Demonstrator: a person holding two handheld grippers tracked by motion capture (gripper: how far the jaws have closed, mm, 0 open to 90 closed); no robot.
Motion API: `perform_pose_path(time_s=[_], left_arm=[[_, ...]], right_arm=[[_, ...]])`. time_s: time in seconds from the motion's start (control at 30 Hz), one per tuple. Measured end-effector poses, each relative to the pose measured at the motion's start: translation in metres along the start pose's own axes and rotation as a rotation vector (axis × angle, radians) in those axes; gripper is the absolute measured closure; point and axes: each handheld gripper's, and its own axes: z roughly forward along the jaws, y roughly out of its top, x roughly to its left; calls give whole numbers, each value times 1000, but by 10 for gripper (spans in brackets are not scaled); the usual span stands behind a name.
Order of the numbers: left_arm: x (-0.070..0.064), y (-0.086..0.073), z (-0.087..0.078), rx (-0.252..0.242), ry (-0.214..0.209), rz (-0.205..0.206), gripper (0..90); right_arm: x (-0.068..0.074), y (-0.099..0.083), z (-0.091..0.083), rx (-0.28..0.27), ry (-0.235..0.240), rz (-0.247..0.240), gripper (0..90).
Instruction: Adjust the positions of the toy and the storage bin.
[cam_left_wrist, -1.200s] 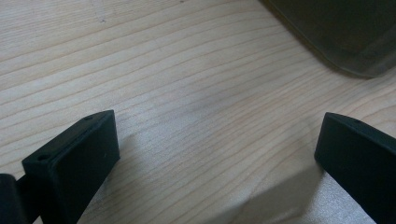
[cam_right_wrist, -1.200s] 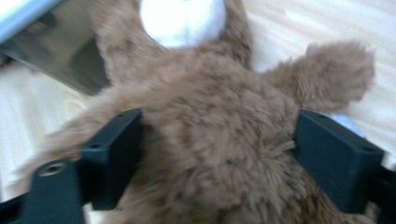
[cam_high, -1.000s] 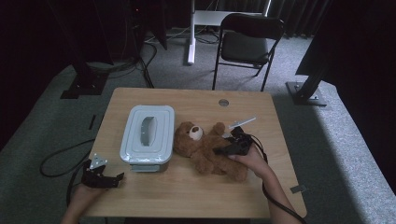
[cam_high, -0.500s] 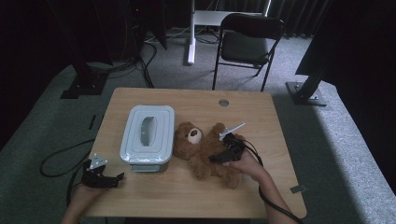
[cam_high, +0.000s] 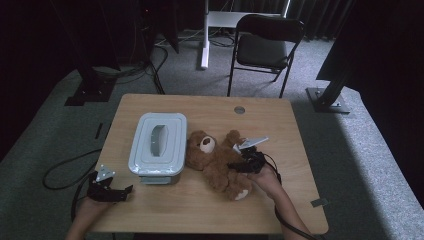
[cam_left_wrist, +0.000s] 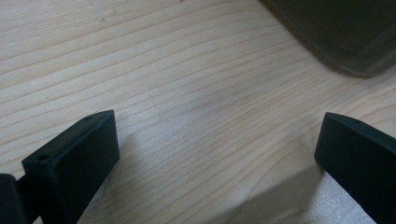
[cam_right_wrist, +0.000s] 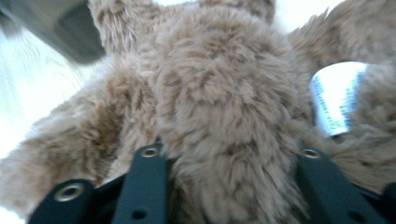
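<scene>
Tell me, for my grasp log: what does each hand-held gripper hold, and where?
Right hand-held gripper: teddy bear, jaws around its furry body. Left hand-held gripper: open, nothing.

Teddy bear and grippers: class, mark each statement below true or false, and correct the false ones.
1. The teddy bear lies right of the lidded box. True.
2. The right gripper has its jaws around part of the bear. True.
3. The left gripper is shut on the box. False: its jaws stand wide apart over bare table, short of the box.
4. The box has no lid. False: the lid is on.
5. A white label hangs on the bear. True.
</scene>
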Motion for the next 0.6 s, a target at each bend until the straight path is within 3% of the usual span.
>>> perform_pose_path(time_s=[0.03,0.07,0.23,0.3,0.37,0.43,0.5,0.6], left_arm=[[0,0,0,1,0,0,5],[0,0,0,0,0,0,5],[0,0,0,0,0,0,5],[0,0,0,0,-1,0,5],[0,0,0,0,-1,1,5],[0,0,0,0,-1,1,5],[0,0,0,0,-1,1,5],[0,0,0,1,-1,1,5]], right_arm=[[0,0,0,0,0,0,659],[-4,0,-5,-31,11,29,664],[-11,2,-10,-47,-2,63,673],[-21,4,-20,-84,-34,113,675],[-25,5,-24,-93,-43,124,675],[-39,8,-39,-152,-88,196,676],[-44,8,-45,-171,-109,219,676],[-62,11,-60,-205,-196,286,675]])
